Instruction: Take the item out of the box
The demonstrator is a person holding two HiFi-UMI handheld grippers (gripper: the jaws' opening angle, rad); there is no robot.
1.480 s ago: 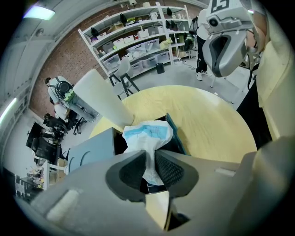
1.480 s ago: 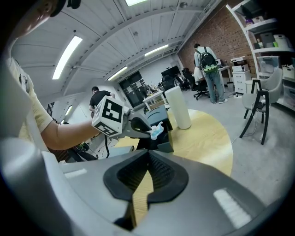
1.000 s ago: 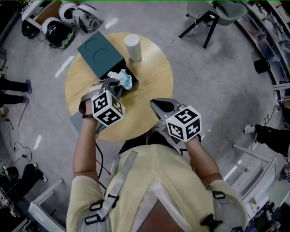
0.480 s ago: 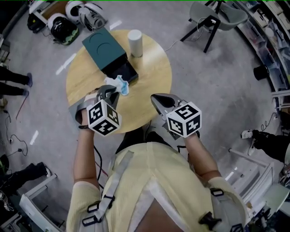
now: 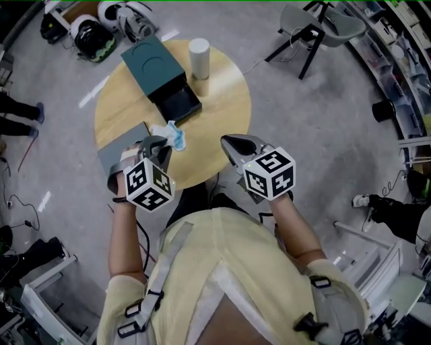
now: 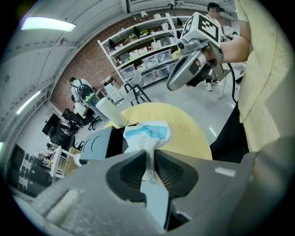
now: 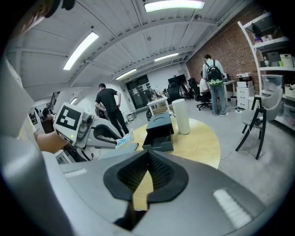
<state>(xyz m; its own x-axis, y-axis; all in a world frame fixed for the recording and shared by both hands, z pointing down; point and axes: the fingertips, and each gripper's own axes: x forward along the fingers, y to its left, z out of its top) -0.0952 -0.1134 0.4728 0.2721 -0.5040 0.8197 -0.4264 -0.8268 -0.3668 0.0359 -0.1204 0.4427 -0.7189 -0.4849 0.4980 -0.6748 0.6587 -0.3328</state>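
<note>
A dark teal box [image 5: 153,67] lies on the round wooden table [image 5: 222,114] with its black drawer [image 5: 176,102] pulled out toward me. My left gripper [image 5: 159,144] is shut on a small white and blue packet [image 5: 172,135], held over the table's near-left part, clear of the drawer. In the left gripper view the packet [image 6: 147,133] stands up from between the pressed pads of the left gripper [image 6: 151,157]. My right gripper [image 5: 230,143] hovers at the table's near edge, shut and empty; the right gripper view shows its jaws [image 7: 148,156] closed with the box [image 7: 159,131] beyond.
A white cylinder [image 5: 199,58] stands beside the box at the far side. A grey flat board [image 5: 120,152] lies at the table's left edge under my left hand. A chair [image 5: 316,20] and helmets [image 5: 101,30] sit on the floor beyond; people stand by desks and shelves.
My left gripper has drawn back from the drawer toward the near-left edge, carrying the packet with it. The right gripper has kept its place.
</note>
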